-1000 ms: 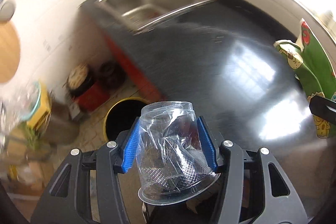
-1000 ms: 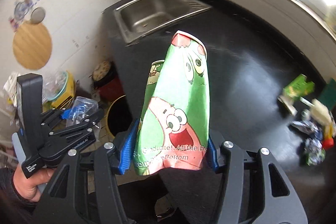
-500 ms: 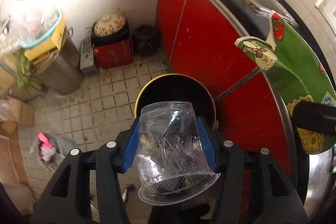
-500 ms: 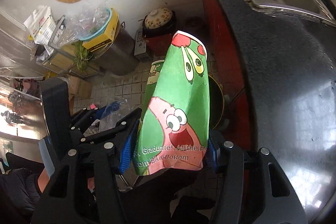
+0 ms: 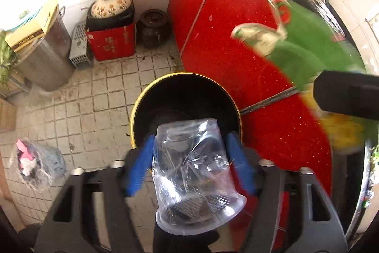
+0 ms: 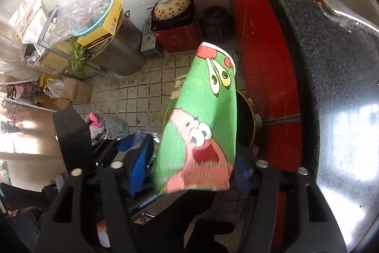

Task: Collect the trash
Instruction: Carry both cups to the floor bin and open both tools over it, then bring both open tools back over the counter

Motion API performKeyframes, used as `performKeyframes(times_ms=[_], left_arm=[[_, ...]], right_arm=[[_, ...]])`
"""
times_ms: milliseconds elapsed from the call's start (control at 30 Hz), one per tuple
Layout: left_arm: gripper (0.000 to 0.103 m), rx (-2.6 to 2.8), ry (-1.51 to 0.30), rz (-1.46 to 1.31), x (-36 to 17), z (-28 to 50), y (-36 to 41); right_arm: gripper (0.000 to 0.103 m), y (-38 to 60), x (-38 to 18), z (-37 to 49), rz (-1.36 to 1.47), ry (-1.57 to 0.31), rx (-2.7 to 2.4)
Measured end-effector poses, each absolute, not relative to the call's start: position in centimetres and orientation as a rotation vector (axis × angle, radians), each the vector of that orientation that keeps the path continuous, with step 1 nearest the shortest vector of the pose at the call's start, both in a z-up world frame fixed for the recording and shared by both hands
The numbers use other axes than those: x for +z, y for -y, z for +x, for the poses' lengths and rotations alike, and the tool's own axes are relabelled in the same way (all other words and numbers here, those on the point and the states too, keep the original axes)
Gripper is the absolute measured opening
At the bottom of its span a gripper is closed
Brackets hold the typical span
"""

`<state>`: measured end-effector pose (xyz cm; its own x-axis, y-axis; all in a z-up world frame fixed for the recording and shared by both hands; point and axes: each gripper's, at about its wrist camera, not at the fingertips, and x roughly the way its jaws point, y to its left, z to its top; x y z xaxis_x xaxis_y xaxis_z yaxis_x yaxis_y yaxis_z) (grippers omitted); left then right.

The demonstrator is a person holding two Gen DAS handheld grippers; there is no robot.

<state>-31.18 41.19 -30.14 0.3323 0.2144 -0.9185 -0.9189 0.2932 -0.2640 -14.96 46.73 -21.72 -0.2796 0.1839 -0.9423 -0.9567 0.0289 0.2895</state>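
A crushed clear plastic cup sits between the blue fingers of my left gripper; the fingers are blurred and stand apart from the cup's sides. It hangs above a round black trash bin with a yellow rim on the tiled floor. A flattened green cartoon paper cup stands between the fingers of my right gripper, which are also blurred and spread. It also shows in the left wrist view. The bin lies behind the paper cup.
Red cabinet doors under a black counter stand to the right of the bin. A clay pot on a red box, a dark jar, a metal drum and a bag of rubbish sit on the floor.
Both grippers swung from over the counter to above the bin on the floor. In the last half second both sets of fingers have spread away from the cups.
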Motion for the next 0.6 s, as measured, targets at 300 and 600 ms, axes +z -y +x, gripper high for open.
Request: performKeyframes(times_ms=[300, 600], left_arm=[[0.086, 0.937, -0.911, -0.961, -29.1, -31.1, -40.5], [0.089, 0.877, -0.920, -0.791, -20.8, -27.6, -37.6]], right_arm=[[0.077, -44.5, -18.4, -13.1, -0.788, -1.296, 1.459], [0.089, -33.8, -7.9, -6.8, -0.563, -1.165, 1.392]])
